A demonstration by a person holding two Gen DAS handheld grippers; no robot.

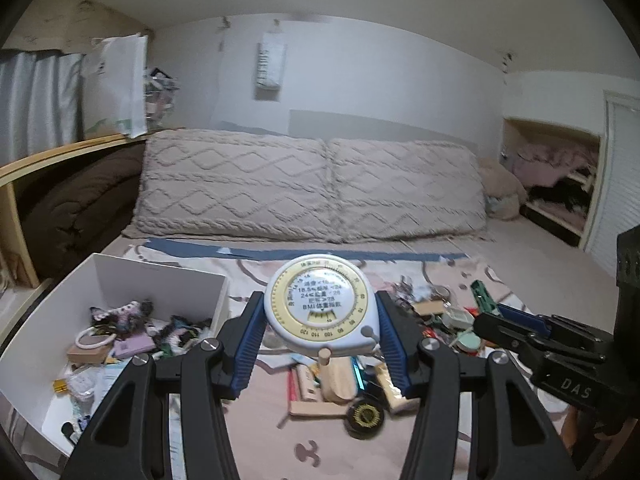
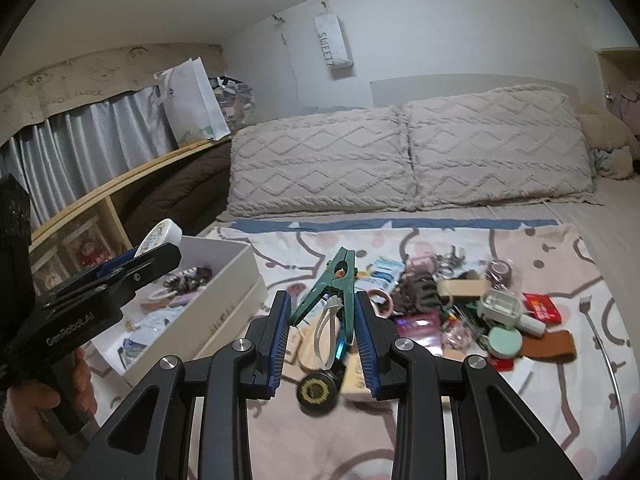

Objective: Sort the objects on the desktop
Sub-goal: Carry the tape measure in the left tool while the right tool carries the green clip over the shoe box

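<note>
My left gripper (image 1: pixel 320 322) is shut on a round white tape measure (image 1: pixel 320 304) with a yellow dial, held above the patterned bed cover. To its left lies an open white box (image 1: pixel 160 276) with several small items inside. My right gripper (image 2: pixel 322 320) is shut on a green clothespin (image 2: pixel 336 284) that has a white loop hanging from it. It hangs above a pile of mixed small objects (image 2: pixel 460 300). In the right wrist view the left gripper (image 2: pixel 152 256), carrying the tape measure (image 2: pixel 160 236), is over the near end of the white box (image 2: pixel 224 308).
Under both grippers lie a black round lid with a gold emblem (image 2: pixel 318 390) and a wooden piece (image 1: pixel 338 380). A metal back scratcher (image 2: pixel 600 340) lies at the right. Two knitted pillows (image 1: pixel 312 188) span the back. A person's hand (image 2: pixel 36 400) holds the left gripper's handle.
</note>
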